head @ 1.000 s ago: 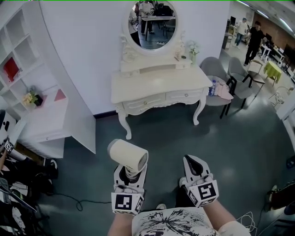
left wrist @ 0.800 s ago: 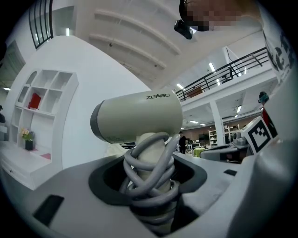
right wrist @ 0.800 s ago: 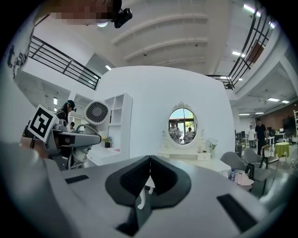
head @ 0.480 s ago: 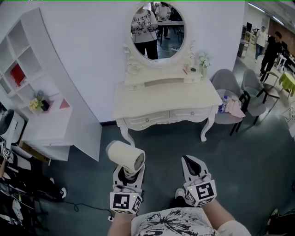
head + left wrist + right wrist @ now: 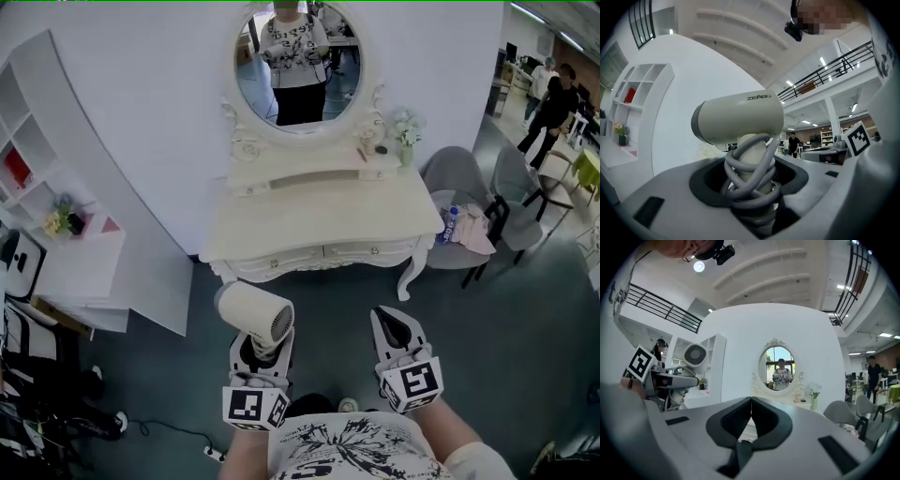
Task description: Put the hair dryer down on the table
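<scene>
A cream hair dryer (image 5: 255, 314) (image 5: 740, 118) stands upright in my left gripper (image 5: 260, 352) (image 5: 749, 173). Its jaws are shut on the handle, which has the grey cord (image 5: 749, 180) wound round it. The barrel points left and away in the head view. My right gripper (image 5: 400, 330) (image 5: 751, 403) hangs beside it on the right, jaws shut with nothing between them. The cream dressing table (image 5: 319, 220) (image 5: 797, 404) with its oval mirror (image 5: 297, 61) (image 5: 778, 367) stands just ahead of both grippers. The dryer is in the air, short of the table's front edge.
Small bottles and a flower vase (image 5: 405, 141) sit on the table's raised back shelf. A grey chair (image 5: 473, 220) with a bottle and cloth is at the right, a white shelf unit (image 5: 56, 197) at the left. People stand at the far right (image 5: 553, 98).
The table has come closer and now fills the middle of the head view. Both grippers keep the same pose, the dryer still held.
</scene>
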Tool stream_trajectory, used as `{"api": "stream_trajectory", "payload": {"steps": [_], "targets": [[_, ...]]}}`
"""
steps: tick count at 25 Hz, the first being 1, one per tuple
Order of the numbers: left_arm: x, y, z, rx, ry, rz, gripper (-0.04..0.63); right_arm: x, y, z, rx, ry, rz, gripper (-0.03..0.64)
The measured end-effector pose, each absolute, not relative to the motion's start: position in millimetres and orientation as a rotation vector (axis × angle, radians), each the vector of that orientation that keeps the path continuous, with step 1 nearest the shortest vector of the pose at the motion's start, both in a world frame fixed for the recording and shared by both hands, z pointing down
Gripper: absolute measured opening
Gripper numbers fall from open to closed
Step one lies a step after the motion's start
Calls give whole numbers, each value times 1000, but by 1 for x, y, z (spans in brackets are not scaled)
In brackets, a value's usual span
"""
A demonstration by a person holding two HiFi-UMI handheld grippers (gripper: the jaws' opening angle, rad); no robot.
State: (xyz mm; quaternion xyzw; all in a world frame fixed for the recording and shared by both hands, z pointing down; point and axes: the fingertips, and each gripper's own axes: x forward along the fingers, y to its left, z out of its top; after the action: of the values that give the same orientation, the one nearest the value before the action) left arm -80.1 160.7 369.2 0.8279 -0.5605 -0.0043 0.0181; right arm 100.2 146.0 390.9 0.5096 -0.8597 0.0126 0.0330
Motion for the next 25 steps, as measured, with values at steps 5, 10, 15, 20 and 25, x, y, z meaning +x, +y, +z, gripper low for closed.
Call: {"api": "stream_trajectory", "payload": {"steps": [5,10,15,20,25], "targets": [[-69,111,374,2576,-1744,22,253,110,96,394,1570,-2645,23,18],[-71,48,387,2575,-1716,20,253,112,34,405,1601,-2616,34,17],[-83,-34,389,2597,-1687,17,253,99,-39,413,1621,-2587,39,18],[-95,-123,386,2639,-1643,20,253,87,-120,406,1677,-2565,12,18],[-108,-203,391,2677,-1593,56,253,77,-195,402,1738,-2529,0,18]]}}
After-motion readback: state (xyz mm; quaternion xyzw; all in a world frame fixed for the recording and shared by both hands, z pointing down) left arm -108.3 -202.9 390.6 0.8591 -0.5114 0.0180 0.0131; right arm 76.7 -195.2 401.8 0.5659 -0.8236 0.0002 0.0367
